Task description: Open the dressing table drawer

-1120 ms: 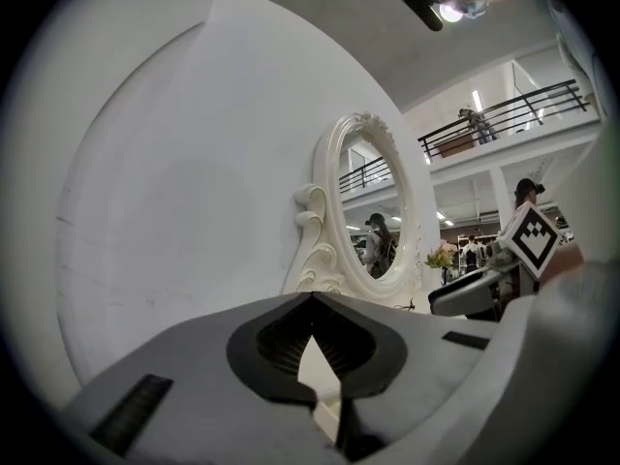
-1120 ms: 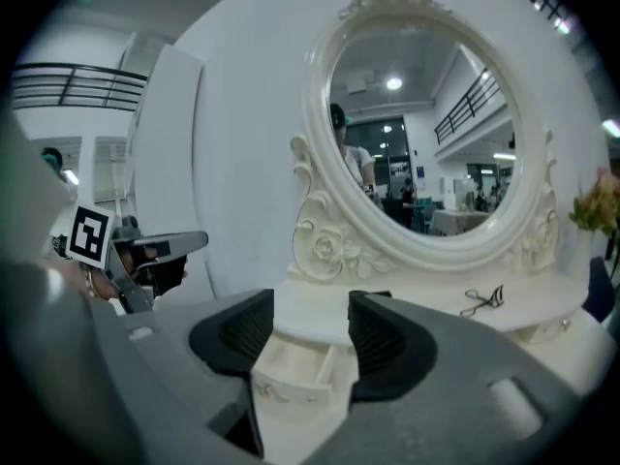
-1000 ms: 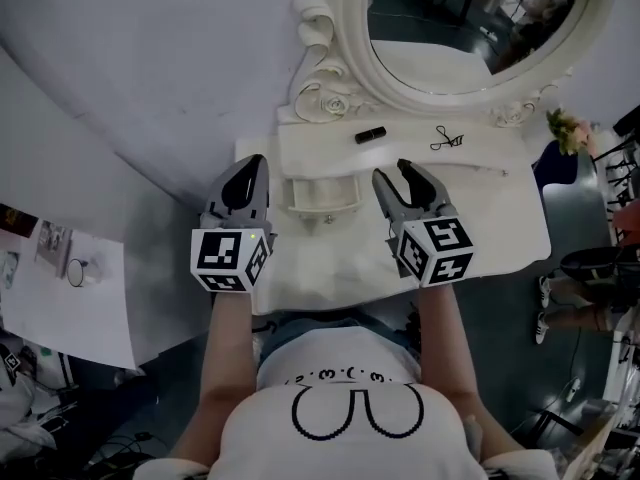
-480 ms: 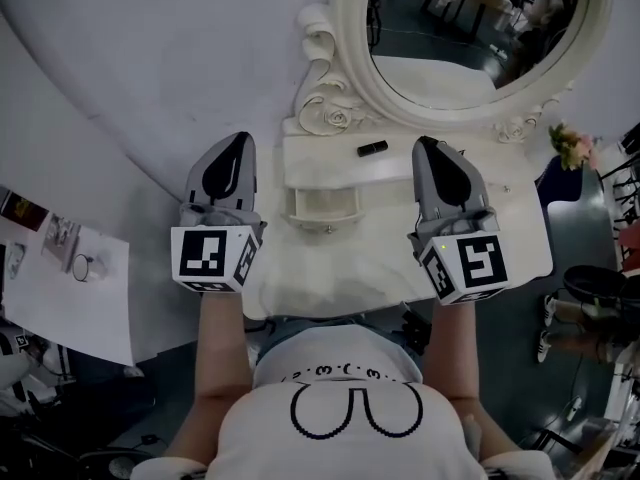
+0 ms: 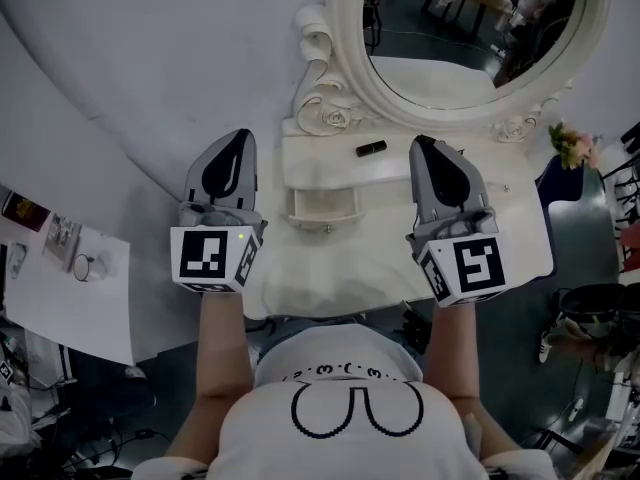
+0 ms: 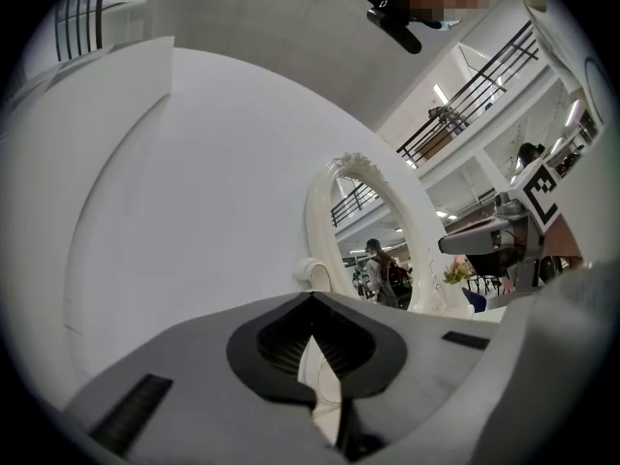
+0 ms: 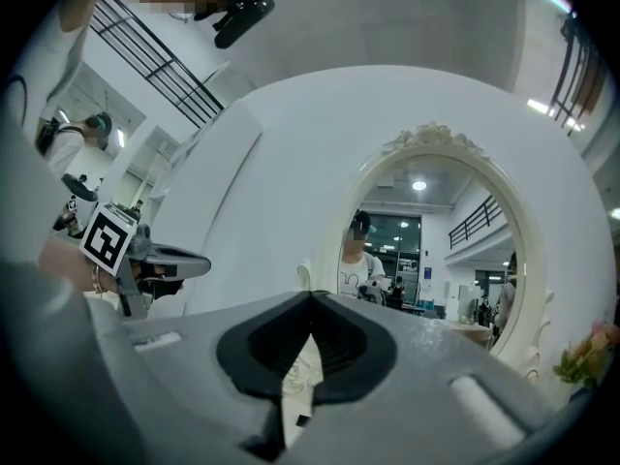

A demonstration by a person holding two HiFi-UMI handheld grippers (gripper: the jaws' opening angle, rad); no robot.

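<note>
The white dressing table [image 5: 520,238] stands below me with its oval mirror [image 5: 470,28] at the back. A small drawer [image 5: 322,206] with a knob [image 5: 327,228] sits in the middle of the raised shelf; whether it is pulled out I cannot tell. My left gripper [image 5: 240,140] hangs in the air left of the drawer, jaws shut and empty. To the drawer's right my right gripper [image 5: 425,146] hovers likewise, shut on nothing. Both point level towards the mirror. In the left gripper view the left gripper [image 6: 312,296] has its tips together, as does the right gripper [image 7: 312,294] in its own view.
A small black stick [image 5: 371,148] lies on the shelf between the grippers. A bunch of flowers [image 5: 572,146] stands at the table's right end. A white board with papers [image 5: 70,278] lies on the left. The curved white wall [image 5: 150,58] rises behind the table.
Both grippers have risen off the tabletop and moved apart. The right gripper's jaws, open a second ago, have shut on nothing. Little has moved in the last half second.
</note>
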